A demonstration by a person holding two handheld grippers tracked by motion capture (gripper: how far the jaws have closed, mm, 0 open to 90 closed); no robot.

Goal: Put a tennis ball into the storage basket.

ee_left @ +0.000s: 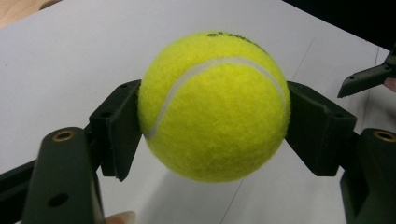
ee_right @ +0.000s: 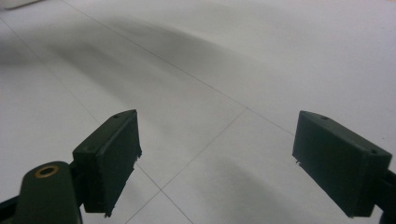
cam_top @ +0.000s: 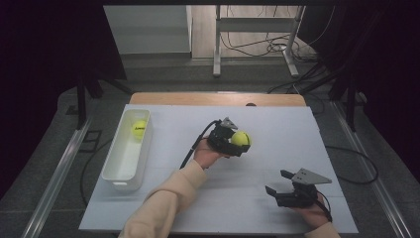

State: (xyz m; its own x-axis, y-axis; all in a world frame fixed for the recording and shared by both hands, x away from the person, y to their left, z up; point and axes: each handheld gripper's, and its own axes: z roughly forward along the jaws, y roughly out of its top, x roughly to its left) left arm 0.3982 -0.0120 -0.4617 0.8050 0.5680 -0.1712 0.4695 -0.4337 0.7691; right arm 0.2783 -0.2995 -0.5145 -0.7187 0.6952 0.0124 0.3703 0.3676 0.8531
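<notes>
The left gripper is clamping a ball between its two pads, holding it clear of the worktop near the middle. In the left gripper view the ball is sitting with both pads pressing on its sides and a shadow lying on the white surface beneath, so it is hanging free with nothing under it. The right gripper is resting near the front right corner with its jaws spread wide and nothing between them; the right gripper view is showing bare worktop in the gap.

A tray is standing along the left edge, and a second ball is lying in its far end. Judging from that, the held ball is probably heading for the tray too.

The main risk is the ball slipping. The pads are gripping a round, fuzzy surface along narrow contact patches, so a quick swing or tilt could be rolling it out forward; it would then bounce and run off the worktop. A second risk is at the tray: coming in too low could be knocking the near wall and shoving the light tray toward the left edge. Letting go too high could make the ball bounce off the tray floor or strike the second ball and hop out.
</notes>
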